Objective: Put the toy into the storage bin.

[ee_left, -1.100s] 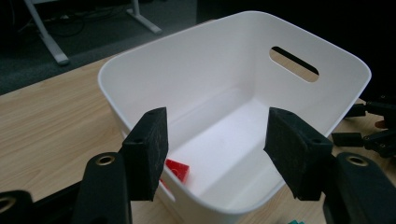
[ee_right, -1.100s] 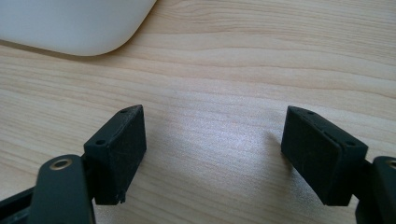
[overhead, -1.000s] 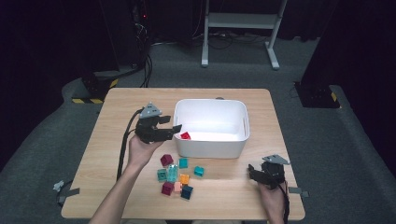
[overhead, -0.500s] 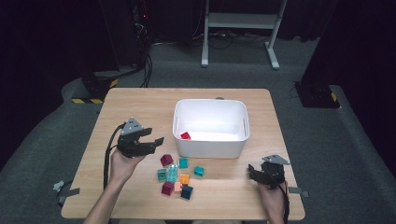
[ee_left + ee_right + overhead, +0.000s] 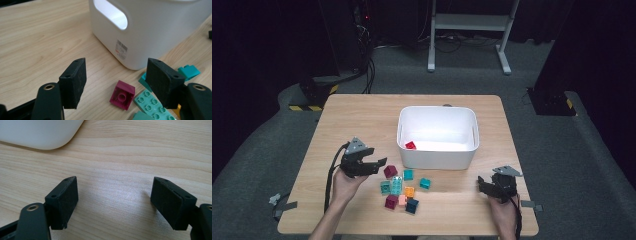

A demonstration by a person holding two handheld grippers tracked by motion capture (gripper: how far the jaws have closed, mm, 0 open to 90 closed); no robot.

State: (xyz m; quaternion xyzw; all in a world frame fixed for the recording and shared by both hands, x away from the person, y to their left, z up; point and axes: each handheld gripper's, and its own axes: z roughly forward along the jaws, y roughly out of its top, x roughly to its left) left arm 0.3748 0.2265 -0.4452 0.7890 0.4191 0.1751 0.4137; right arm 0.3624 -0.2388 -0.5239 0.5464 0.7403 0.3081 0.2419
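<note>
My left gripper point(image 5: 379, 163) has its jaws apart, and they have just been opening wider. Nothing is between them. The pads point(image 5: 75, 83) are black, flat and a bit rough.

Just past them a dark pink block point(image 5: 122, 94) lies on the counter point(image 5: 362, 115). It is square, made of shiny plastic, with one round stud on top. Beside it lies a long mint green block point(image 5: 147, 103) with many round studs. More small blocks, teal, orange and pink, sit close by.

The white bin point(image 5: 438, 152) is smooth plastic with round corners and a long handle hole. A small sticker point(image 5: 121, 49) is on its side, but the writing is too tiny to read. A red block point(image 5: 410, 145) lies inside the bin.

The counter is pale wood with wavy lines.

My right gripper point(image 5: 482, 181) rests near the counter's right edge, jaws apart with nothing in them.
</note>
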